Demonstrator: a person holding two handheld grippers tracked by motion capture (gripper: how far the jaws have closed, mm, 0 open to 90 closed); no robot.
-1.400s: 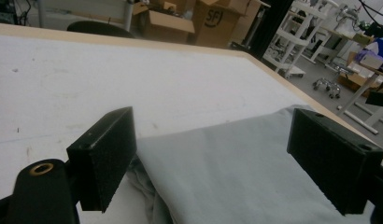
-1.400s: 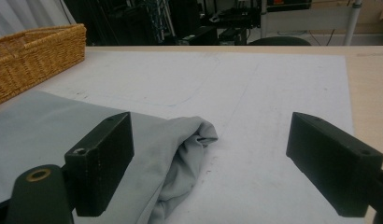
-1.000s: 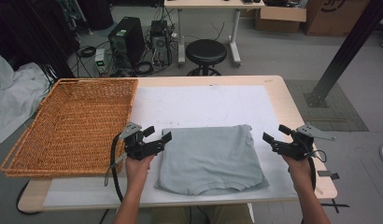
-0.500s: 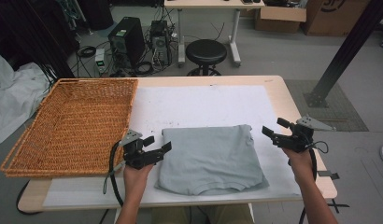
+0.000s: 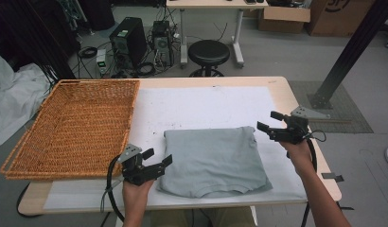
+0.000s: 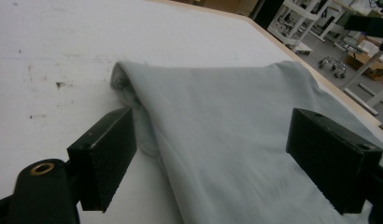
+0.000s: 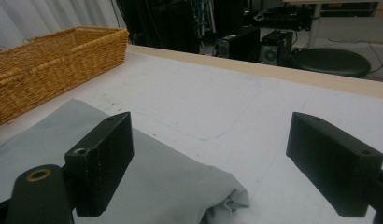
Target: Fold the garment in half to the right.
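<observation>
Both grippers have moved: the left gripper (image 5: 154,163) slid down to the shirt's near left corner, and the right gripper (image 5: 270,124) went up to its far right corner. On the big white table mat (image 5: 206,106) sits the wicker basket (image 5: 71,127) at the left. Beside it, the folded grey shirt (image 5: 213,161) lies flat. All 4 jaws stand wide open, holding nothing.

Even indoor light, soft shadows, slight blur
</observation>
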